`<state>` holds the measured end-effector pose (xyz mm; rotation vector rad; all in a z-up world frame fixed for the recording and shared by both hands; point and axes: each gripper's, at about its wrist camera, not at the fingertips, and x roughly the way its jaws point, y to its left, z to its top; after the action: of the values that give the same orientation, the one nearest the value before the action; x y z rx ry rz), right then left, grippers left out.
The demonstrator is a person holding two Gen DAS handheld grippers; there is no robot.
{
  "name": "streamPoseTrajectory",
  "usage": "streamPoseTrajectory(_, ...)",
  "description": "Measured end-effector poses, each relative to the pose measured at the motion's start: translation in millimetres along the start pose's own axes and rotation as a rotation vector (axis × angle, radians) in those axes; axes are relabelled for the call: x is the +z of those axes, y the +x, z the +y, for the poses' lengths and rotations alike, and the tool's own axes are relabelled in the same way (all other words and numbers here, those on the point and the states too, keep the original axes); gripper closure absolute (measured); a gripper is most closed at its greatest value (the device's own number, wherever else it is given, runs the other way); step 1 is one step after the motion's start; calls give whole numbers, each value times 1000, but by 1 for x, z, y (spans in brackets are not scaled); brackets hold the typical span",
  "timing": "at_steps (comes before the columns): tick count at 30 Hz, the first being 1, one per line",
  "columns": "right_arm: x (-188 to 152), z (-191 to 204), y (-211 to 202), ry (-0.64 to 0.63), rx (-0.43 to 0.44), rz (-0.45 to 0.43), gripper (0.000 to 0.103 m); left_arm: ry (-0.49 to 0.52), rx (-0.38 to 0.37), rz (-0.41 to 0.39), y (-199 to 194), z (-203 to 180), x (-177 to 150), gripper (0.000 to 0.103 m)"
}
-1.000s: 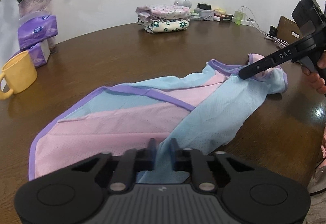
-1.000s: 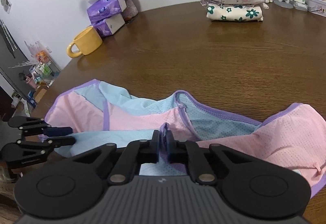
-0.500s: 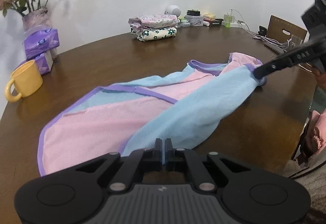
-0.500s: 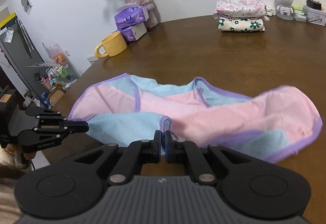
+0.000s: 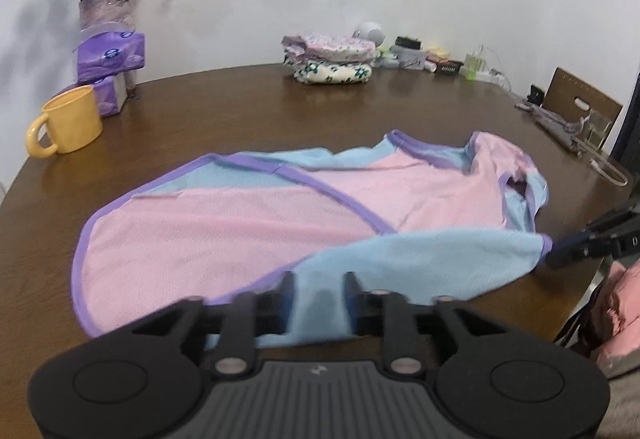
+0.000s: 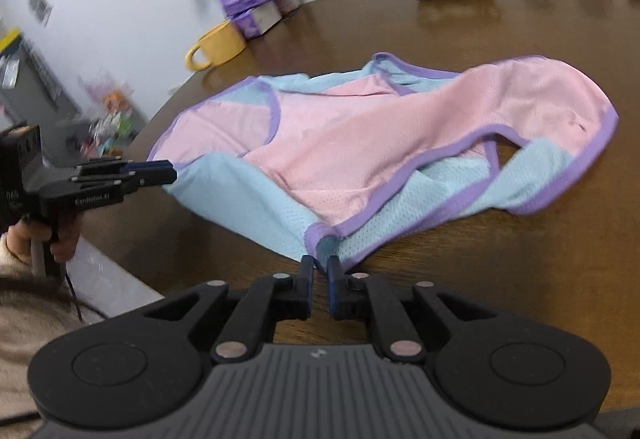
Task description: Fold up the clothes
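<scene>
Nearest in the left wrist view, the left gripper [image 5: 318,293] stands with its jaws opening; a blue fold of the garment [image 5: 256,223] lies between the two fingers, and the pads no longer press on it. In the right wrist view the right gripper [image 6: 319,275] shows a narrow gap, its jaws likewise opening, with the purple-trimmed blue corner of the garment [image 6: 360,143] just at the fingertips; whether the pads touch it cannot be told. The left gripper also appears at the left edge of that view, held in a person's hand [image 6: 24,239], its tips at the garment's near-left blue corner.

The garment, pink and pale blue mesh edged in purple, lies spread on the near part of the brown wooden table [image 5: 240,111], the blue panel along the near edge and the pink panels beyond it.

Farther left stands a yellow mug [image 5: 68,125], and just behind it purple tissue packs [image 5: 110,57] and a vase of dried roses [image 5: 105,9]. At the far side of the table rests a stack of folded floral clothes [image 5: 330,59], with small clutter to its right against the white wall.
</scene>
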<state>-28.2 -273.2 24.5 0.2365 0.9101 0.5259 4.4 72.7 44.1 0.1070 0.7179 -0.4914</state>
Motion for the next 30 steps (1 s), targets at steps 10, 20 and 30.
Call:
streamPoseTrajectory(10, 8, 9, 7, 7, -28, -43, 57, 155, -69, 91, 34, 10, 22, 54)
streamPoseTrajectory(20, 16, 13, 21, 27, -52, -17, 83, 200, -210, 141, 48, 24, 26, 66)
streamPoseTrajectory(30, 13, 23, 17, -8, -63, 15, 95, 301, -256, 151, 38, 14, 16, 101)
